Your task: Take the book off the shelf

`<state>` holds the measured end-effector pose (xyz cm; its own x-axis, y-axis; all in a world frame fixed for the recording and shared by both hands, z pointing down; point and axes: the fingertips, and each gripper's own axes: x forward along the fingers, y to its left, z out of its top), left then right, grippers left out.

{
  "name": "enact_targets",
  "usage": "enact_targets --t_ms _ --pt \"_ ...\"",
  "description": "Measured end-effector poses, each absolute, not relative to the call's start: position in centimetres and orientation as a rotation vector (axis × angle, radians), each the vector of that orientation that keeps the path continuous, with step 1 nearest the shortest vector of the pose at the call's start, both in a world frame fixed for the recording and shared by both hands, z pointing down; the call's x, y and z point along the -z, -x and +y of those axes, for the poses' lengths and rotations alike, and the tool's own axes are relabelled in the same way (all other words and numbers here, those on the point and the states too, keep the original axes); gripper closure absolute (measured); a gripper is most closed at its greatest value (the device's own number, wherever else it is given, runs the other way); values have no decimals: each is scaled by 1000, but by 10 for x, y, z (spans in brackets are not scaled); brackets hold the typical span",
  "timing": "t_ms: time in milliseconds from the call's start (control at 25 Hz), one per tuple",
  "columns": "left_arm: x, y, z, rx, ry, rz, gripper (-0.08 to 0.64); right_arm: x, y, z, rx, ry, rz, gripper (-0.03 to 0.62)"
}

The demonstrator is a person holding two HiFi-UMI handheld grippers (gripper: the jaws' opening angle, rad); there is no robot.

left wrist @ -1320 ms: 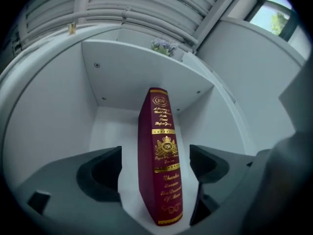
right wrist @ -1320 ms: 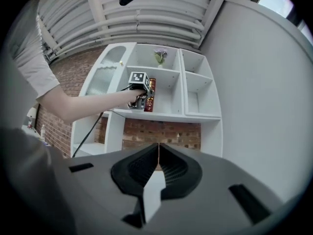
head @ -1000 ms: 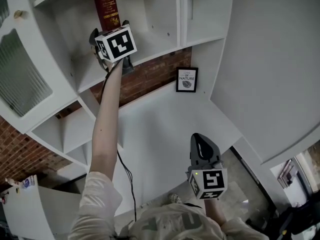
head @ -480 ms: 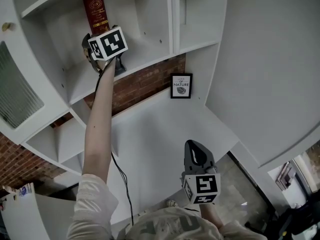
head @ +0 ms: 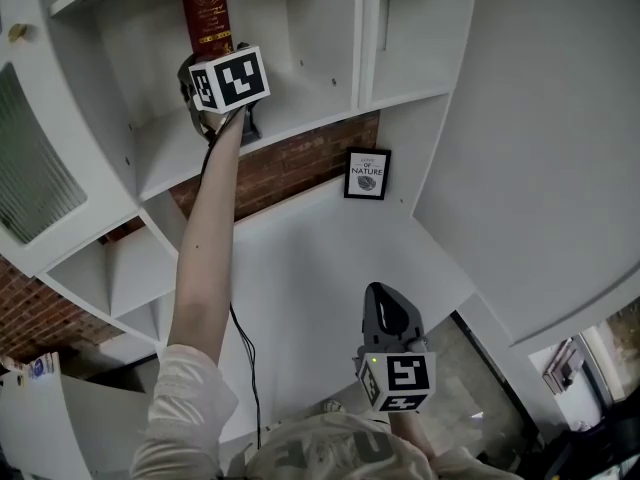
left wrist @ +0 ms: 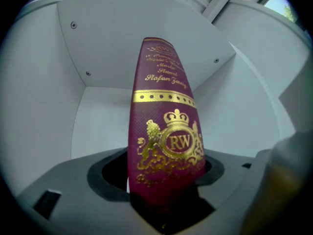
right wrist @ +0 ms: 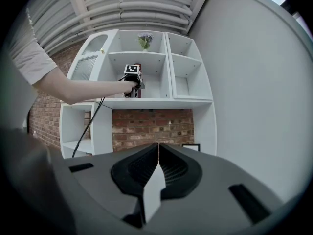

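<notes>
A dark red book (head: pixel 205 13) with gold lettering stands upright in a high compartment of the white shelf unit (head: pixel 300 108). In the left gripper view its spine (left wrist: pixel 164 146) fills the middle and runs down between the jaws. My left gripper (head: pixel 214 54) is raised to the book's lower end, its jaws closing around the spine, and I see no firm press on the book. My right gripper (head: pixel 388 308) hangs low by my body, shut and empty, its jaws meeting edge to edge (right wrist: pixel 157 151). From there the left gripper's marker cube (right wrist: pixel 132 69) shows at the shelf.
A small framed print (head: pixel 366 173) leans against the brick wall on the lower white ledge. A vase of flowers (right wrist: pixel 144 40) stands one compartment above the book. A black cable (head: pixel 245 358) hangs down from the left arm. A white wall rises on the right.
The left gripper has stayed at the book's lower end while the view shifted slightly. The right gripper has sunk a little lower and to the left in the head view.
</notes>
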<state>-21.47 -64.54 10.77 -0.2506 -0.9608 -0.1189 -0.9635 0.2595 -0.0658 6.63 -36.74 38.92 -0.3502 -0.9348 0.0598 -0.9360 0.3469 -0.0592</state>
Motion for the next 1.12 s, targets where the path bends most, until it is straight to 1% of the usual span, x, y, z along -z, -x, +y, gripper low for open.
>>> enact_targets --t_ms 440,800,1120 --pt "-110 216 -643 -21 1776 2436 250 -380 -58 -367 -115 -1768 -2614 574" --pt "-110 217 -636 -80 1752 2471 298 -366 -57 -370 -54 -1780 -2637 574" --pt "-111 216 -620 -58 1765 2461 305 -342 -56 -371 7 -1782 -2701 574"
